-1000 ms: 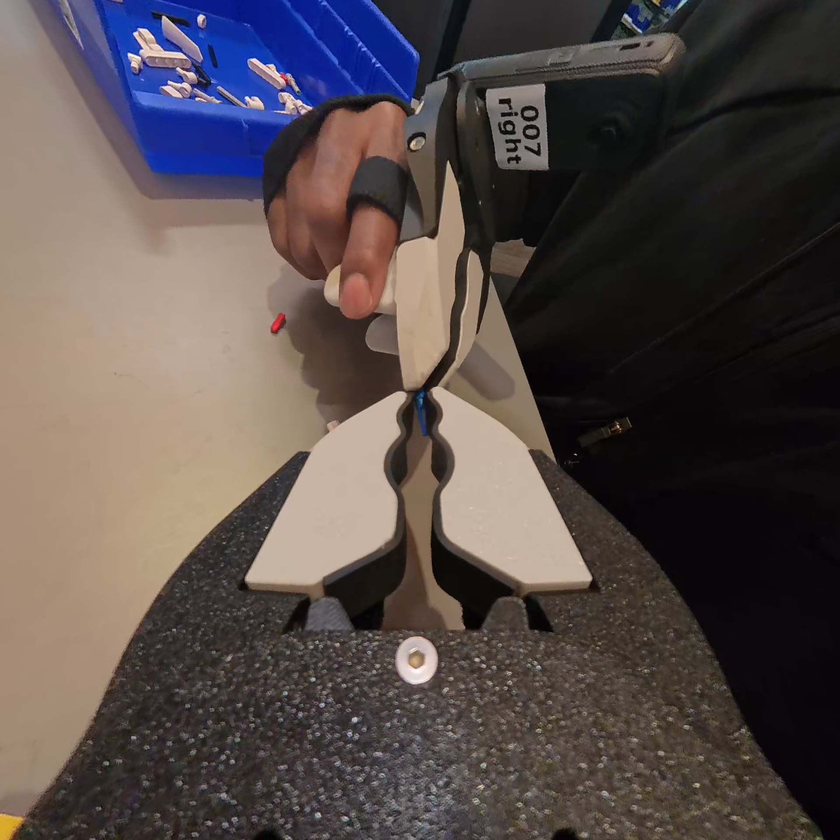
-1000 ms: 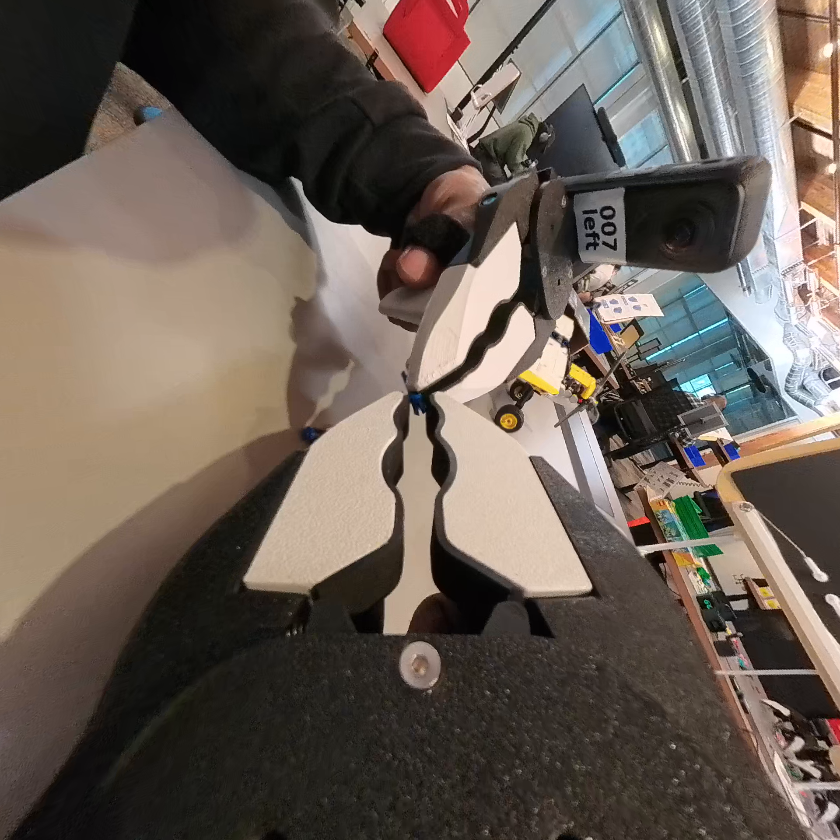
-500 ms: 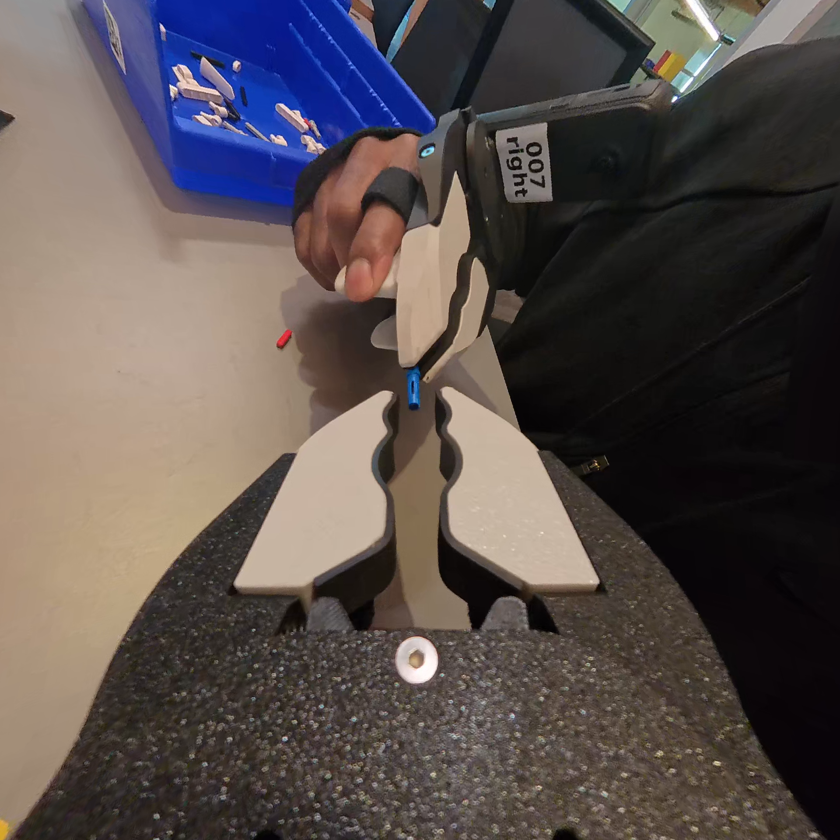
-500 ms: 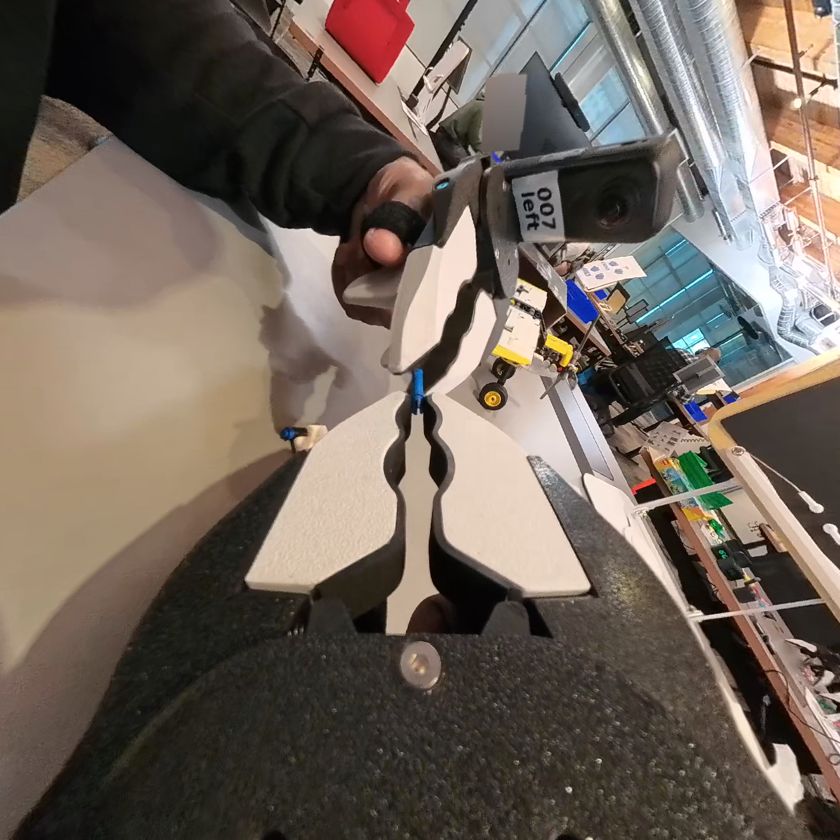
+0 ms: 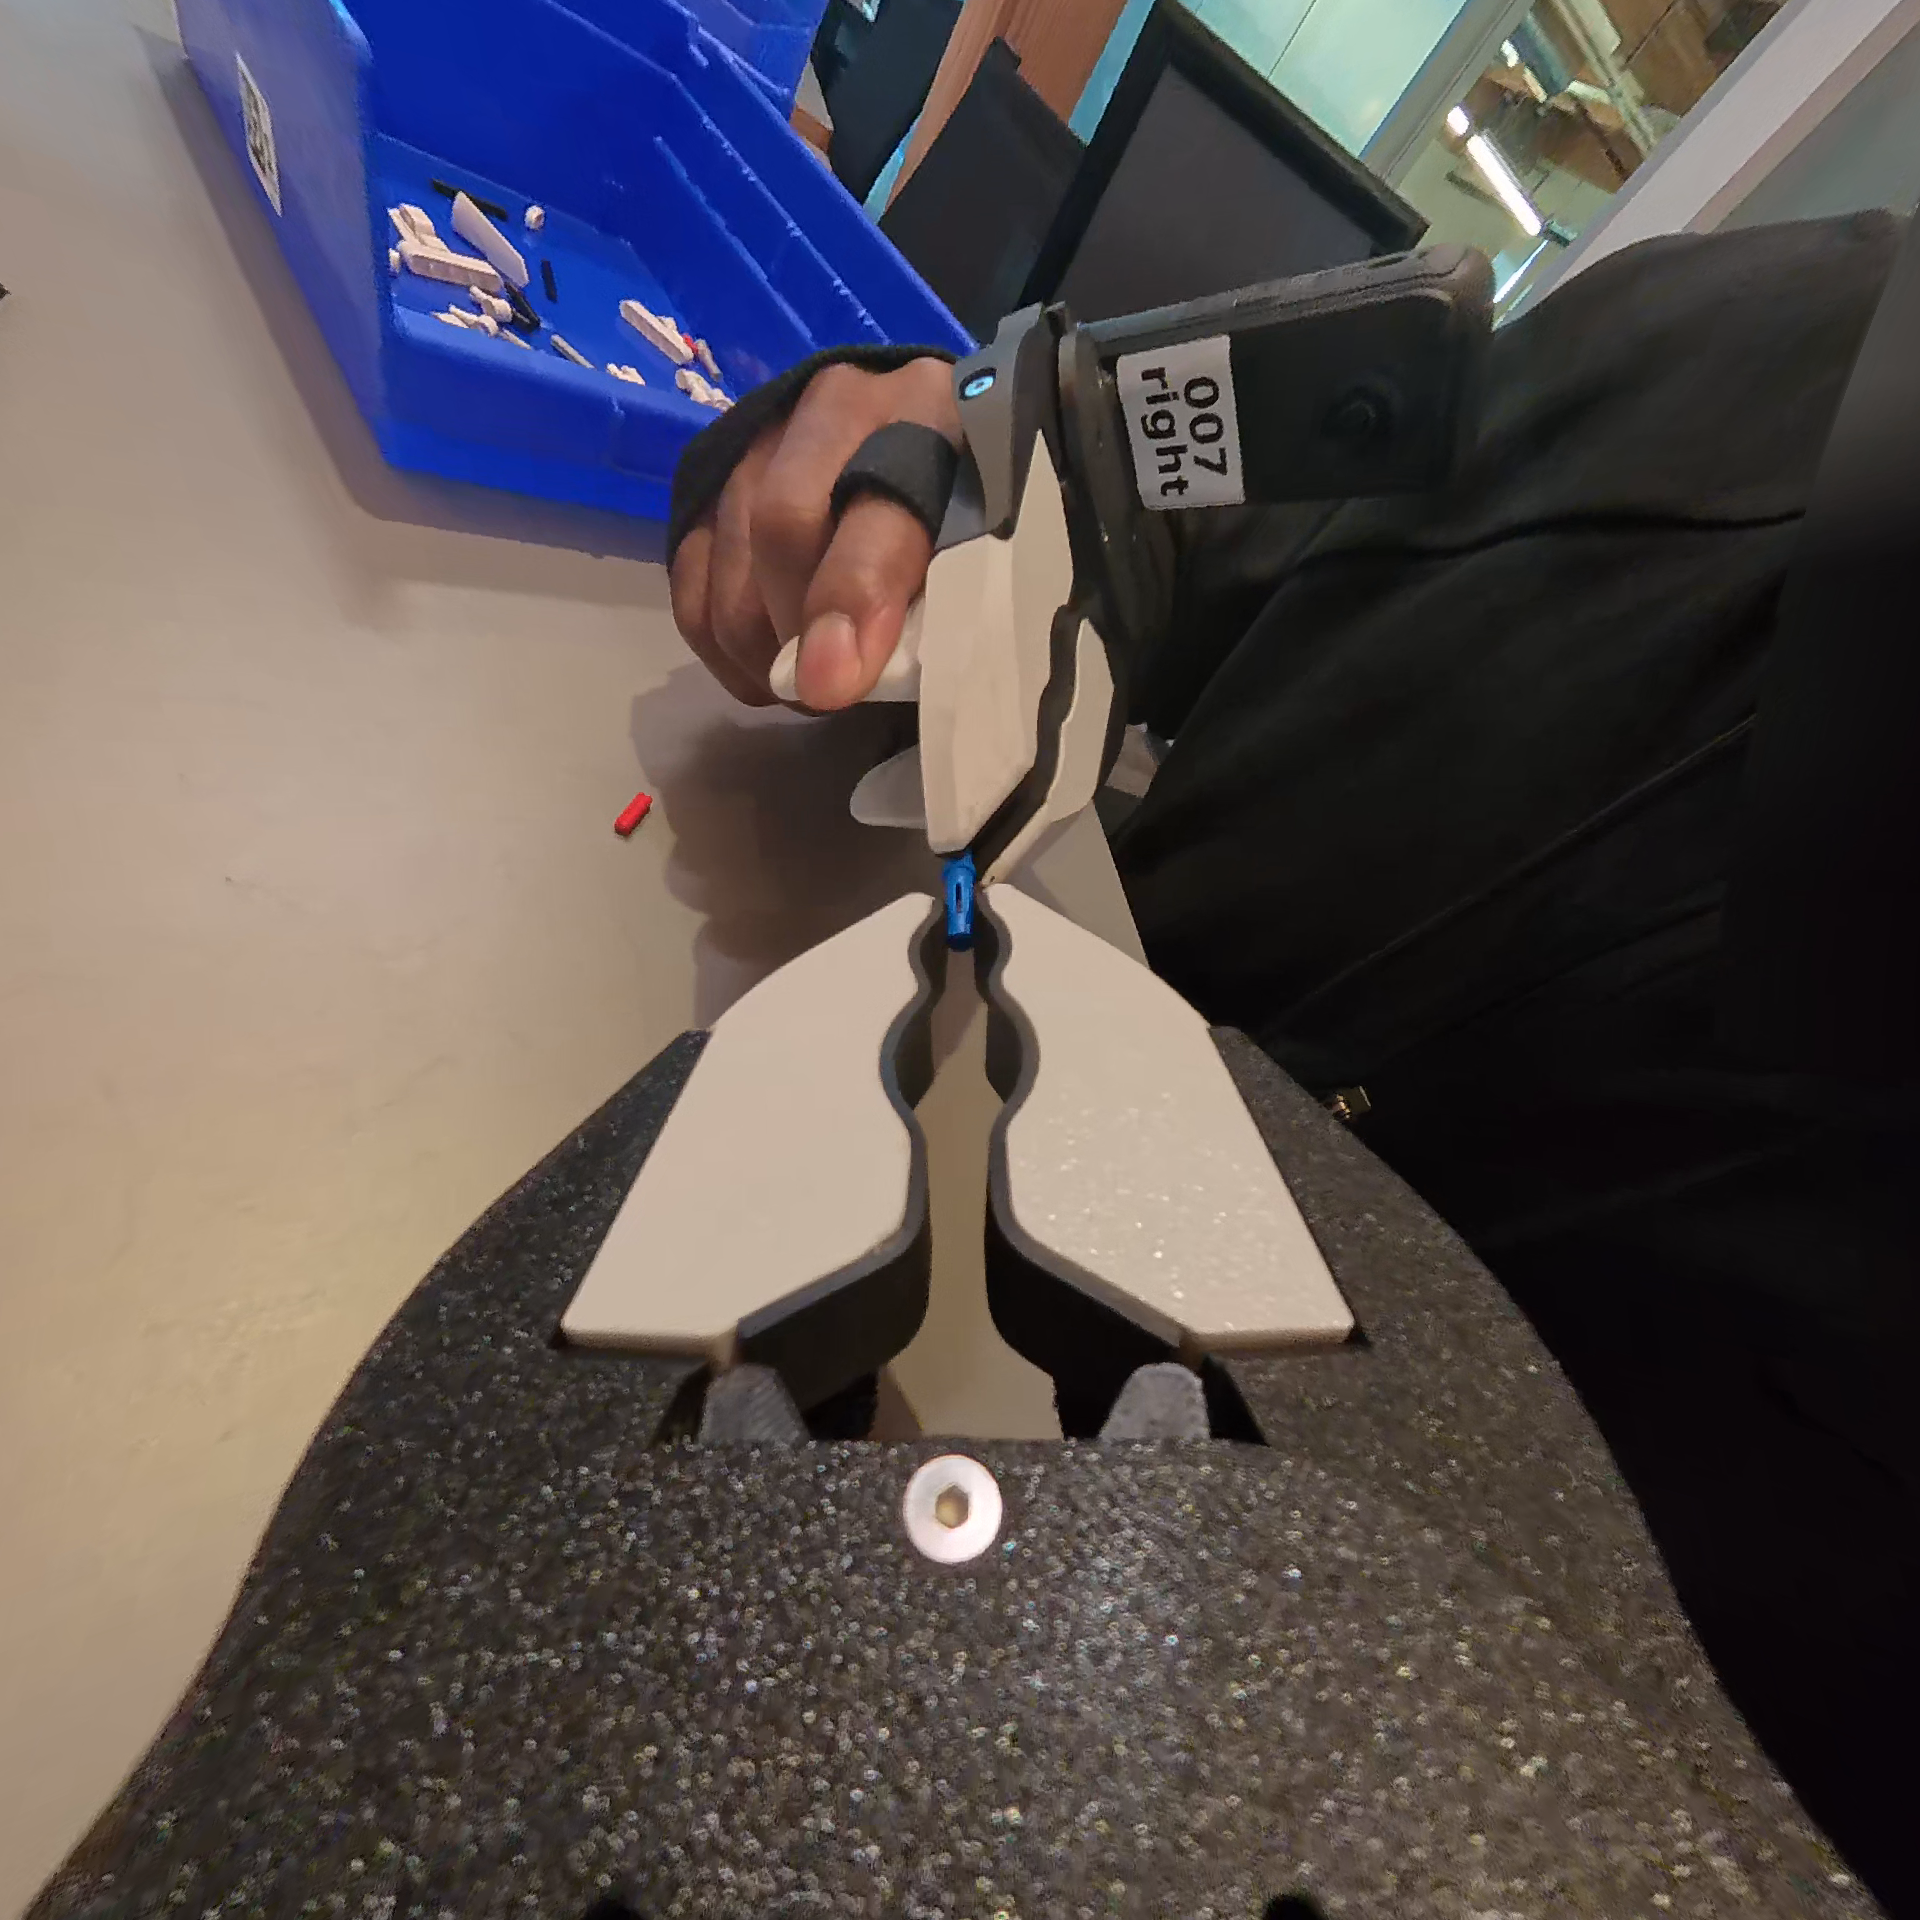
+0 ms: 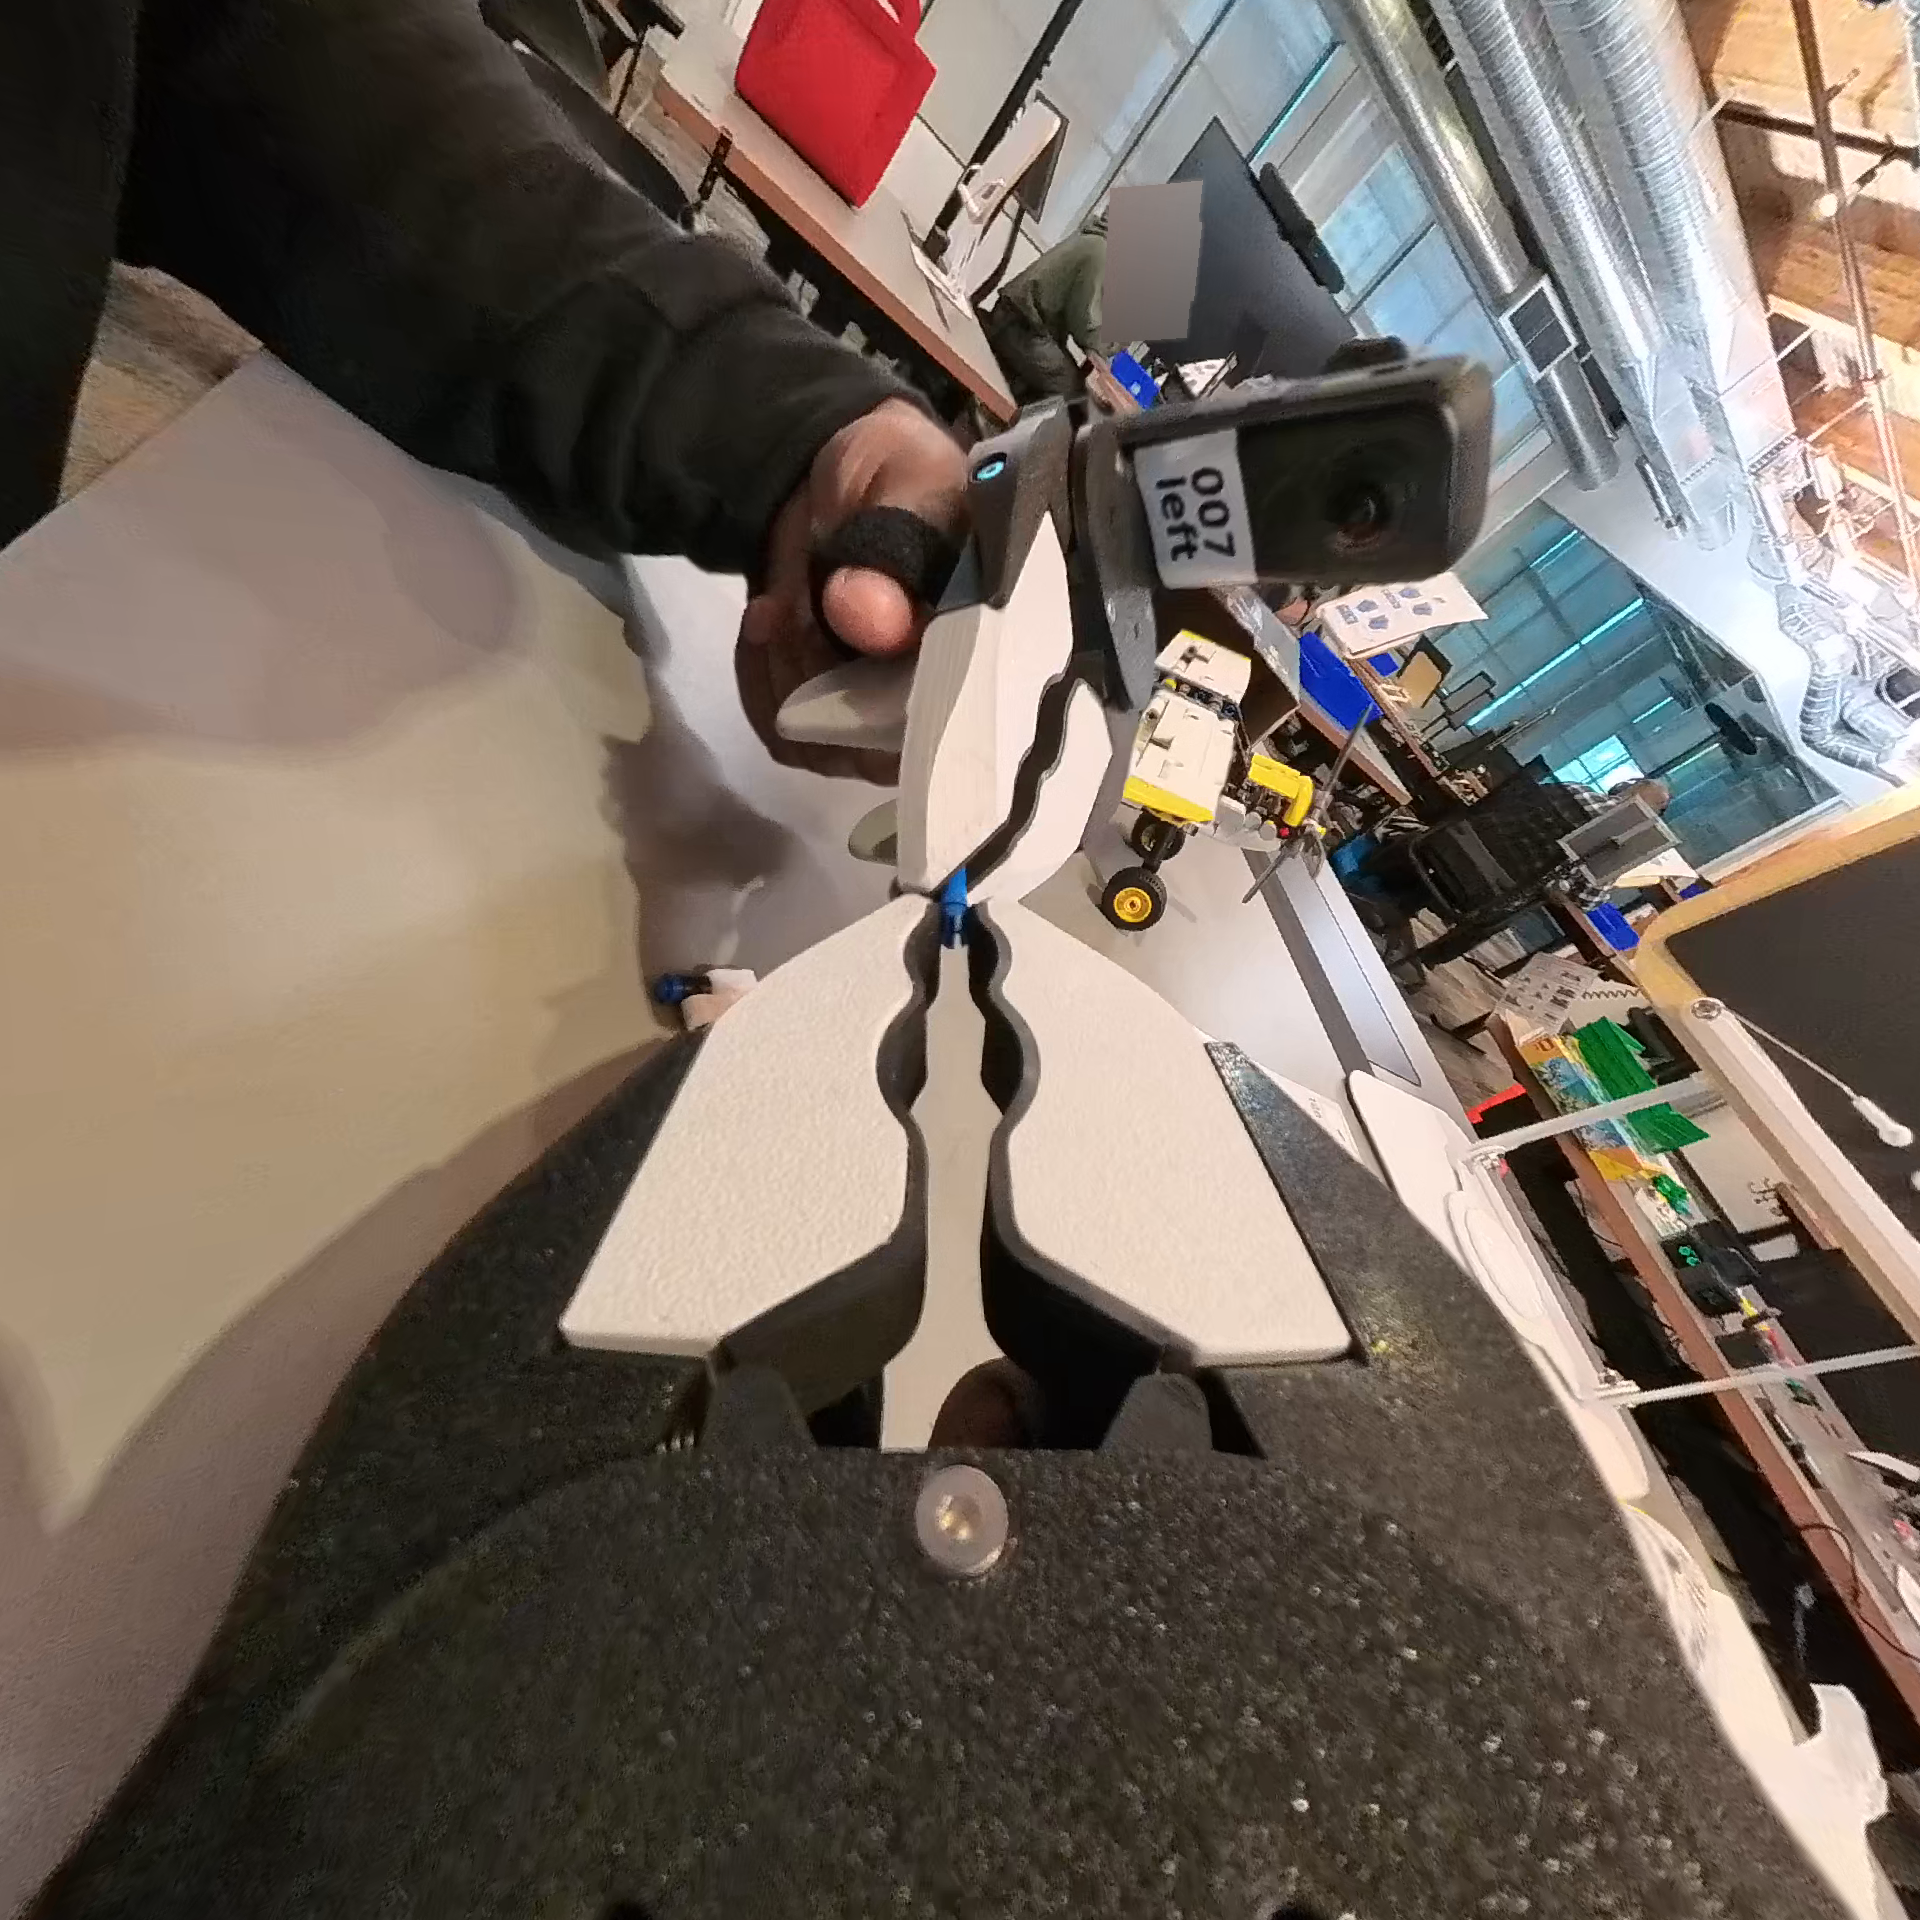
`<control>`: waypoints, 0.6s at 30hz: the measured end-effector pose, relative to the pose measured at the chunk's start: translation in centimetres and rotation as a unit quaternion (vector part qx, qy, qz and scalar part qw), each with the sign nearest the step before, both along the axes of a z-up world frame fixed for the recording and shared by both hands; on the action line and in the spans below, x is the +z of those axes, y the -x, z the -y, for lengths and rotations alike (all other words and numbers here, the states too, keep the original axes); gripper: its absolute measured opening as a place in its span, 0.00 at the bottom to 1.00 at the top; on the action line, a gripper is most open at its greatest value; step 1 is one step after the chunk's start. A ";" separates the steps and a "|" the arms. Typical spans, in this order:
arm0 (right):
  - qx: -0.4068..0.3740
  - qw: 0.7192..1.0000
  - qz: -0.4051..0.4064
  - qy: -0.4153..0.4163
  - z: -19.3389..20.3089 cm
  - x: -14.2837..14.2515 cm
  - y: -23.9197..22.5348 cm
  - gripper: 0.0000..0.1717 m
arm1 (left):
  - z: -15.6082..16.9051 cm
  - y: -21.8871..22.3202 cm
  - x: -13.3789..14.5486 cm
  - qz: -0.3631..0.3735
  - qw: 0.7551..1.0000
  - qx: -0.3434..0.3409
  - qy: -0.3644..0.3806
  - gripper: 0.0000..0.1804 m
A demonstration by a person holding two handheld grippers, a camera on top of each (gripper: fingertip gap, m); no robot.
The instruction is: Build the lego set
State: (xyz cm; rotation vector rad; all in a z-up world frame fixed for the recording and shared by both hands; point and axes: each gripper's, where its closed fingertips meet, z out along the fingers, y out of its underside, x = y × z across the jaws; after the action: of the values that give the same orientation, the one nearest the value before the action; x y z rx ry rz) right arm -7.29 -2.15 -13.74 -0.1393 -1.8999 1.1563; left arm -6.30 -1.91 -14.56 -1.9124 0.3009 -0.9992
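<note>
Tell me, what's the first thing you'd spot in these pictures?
Two grey grippers meet tip to tip above the table, the left gripper and the right gripper, both pinching one tiny blue peg. Behind them sits a blue bin of small white pieces, and a small red piece lies alone on the table.

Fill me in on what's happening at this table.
A person holds a two-finger gripper in each hand, tips meeting above the table. A small blue pin is clamped between the left gripper fingertips, and the right gripper is shut on its other end. A red pin lies loose on the table, a blue bin of white pieces stands behind, and a yellow-and-white brick plane stands nearby.
</note>
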 end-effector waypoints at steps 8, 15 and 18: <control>0.016 1.000 0.010 0.025 0.1 0.1 -0.4 0.05 | 0.2 -0.3 0.5 0.048 0.999 -0.019 -0.001 0.02; 0.022 0.999 0.009 0.028 0.2 0.2 -0.5 0.06 | 0.2 -0.8 0.1 0.053 0.998 -0.030 0.009 0.02; 0.023 0.999 0.010 0.029 0.3 0.2 -0.5 0.05 | 0.2 -0.8 0.1 0.054 0.998 -0.030 0.011 0.02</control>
State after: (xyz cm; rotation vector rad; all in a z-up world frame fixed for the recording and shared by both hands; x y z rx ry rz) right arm -6.77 -2.40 -13.58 -0.1414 -1.8974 1.2451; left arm -5.51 -2.15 -14.49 -1.8709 0.2880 -1.1461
